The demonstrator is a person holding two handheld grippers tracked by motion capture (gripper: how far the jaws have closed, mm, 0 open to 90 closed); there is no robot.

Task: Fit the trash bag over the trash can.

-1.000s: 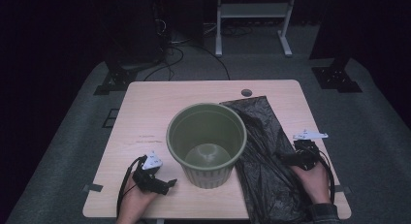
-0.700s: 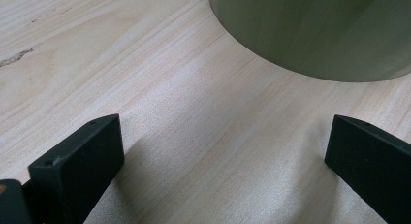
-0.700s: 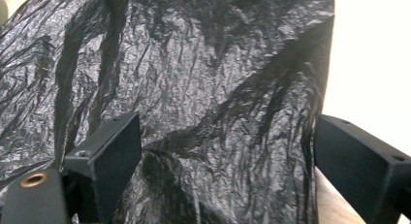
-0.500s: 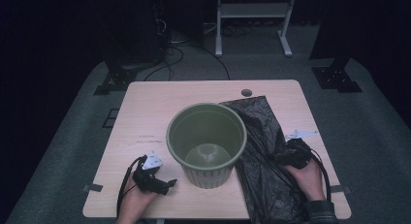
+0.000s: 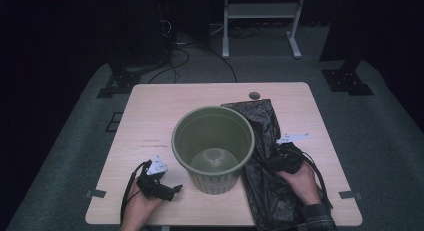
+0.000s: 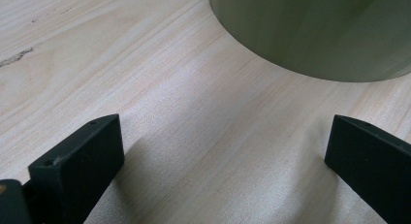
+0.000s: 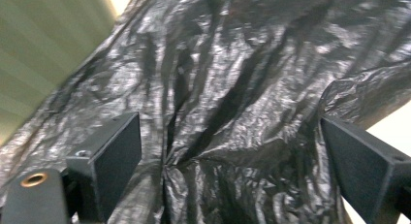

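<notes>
A green plastic bin [image 5: 213, 146] stands upright and empty in the middle of the wooden table [image 5: 165, 103]. A black bin bag [image 5: 265, 156] lies flat to its right, partly tucked against the bin. My right gripper [image 5: 274, 161] hovers low over the bag, open, with the crinkled bag [image 7: 232, 103] spread between its jaws and the bin wall [image 7: 43, 49] at the left. Near the front left edge my left gripper [image 5: 172, 191] rests on the table, open, jaws wide over bare wood, the bin's base [image 6: 315, 30] just ahead.
A small dark disc [image 5: 254, 95] is set in the table's far edge. Bits of tape [image 5: 95, 194] mark the front corners. Around the table is grey carpet, with cables, black stands and a white frame [image 5: 260, 11] behind.
My right gripper has moved left and slightly forward, from the bag's right edge in over the bag toward the bin. The left gripper has stayed in place.
</notes>
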